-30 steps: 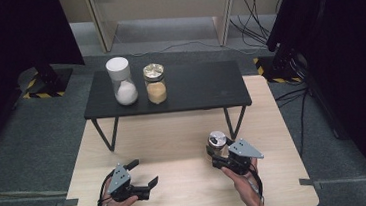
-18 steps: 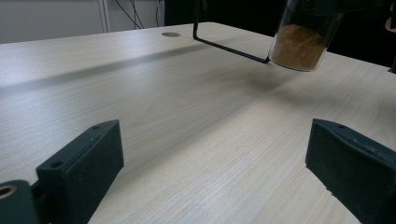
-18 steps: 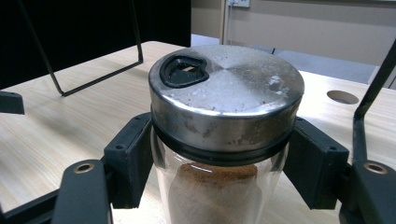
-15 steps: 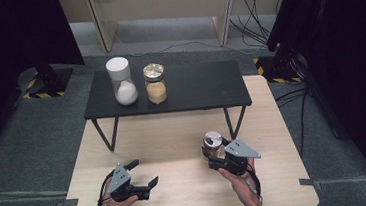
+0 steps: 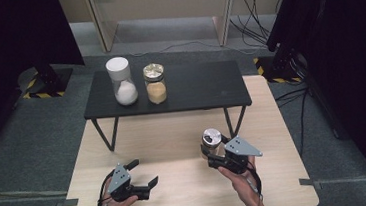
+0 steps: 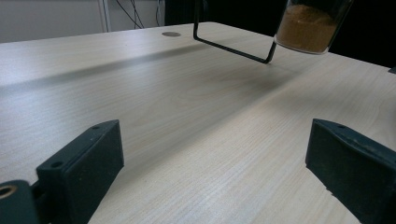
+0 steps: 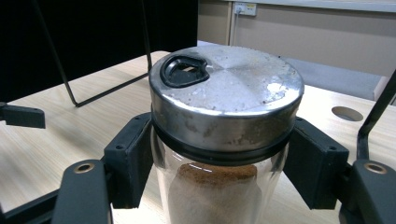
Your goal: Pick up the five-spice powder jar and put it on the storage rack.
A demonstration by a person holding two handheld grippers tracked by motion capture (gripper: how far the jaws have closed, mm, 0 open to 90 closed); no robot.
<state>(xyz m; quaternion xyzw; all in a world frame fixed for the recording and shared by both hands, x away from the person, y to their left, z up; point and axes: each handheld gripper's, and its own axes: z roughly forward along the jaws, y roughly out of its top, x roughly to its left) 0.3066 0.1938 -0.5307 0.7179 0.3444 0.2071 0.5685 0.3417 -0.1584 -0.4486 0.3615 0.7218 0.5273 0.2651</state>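
Spice jar (image 5: pixel 211 141) with a metal lid and brown powder sits between the jaws of the right tongs (image 5: pixel 216 156) in the high view, near the right front leg of the black shelf (image 5: pixel 205 88) that stands on the desk (image 5: pixel 173 134). Two more jars, a white-lidded jar (image 5: pixel 120 81) and a gold-lidded jar (image 5: pixel 155 83), stand side by side on that shelf. The left tongs (image 5: pixel 144 174) rest low over the desk, spread wide and empty.

From the left gripper view, the jaws stand far apart over bare wood, and the spice jar's (image 6: pixel 310 25) bottom appears to hang clear of the desk.

From the right gripper view, the jaws clamp the glass just under the lid (image 7: pixel 226 100) of the spice jar.

My judgement: the pick-up is done and the jar is lifted; carrying it up onto the shelf beside the other two looks like what remains.
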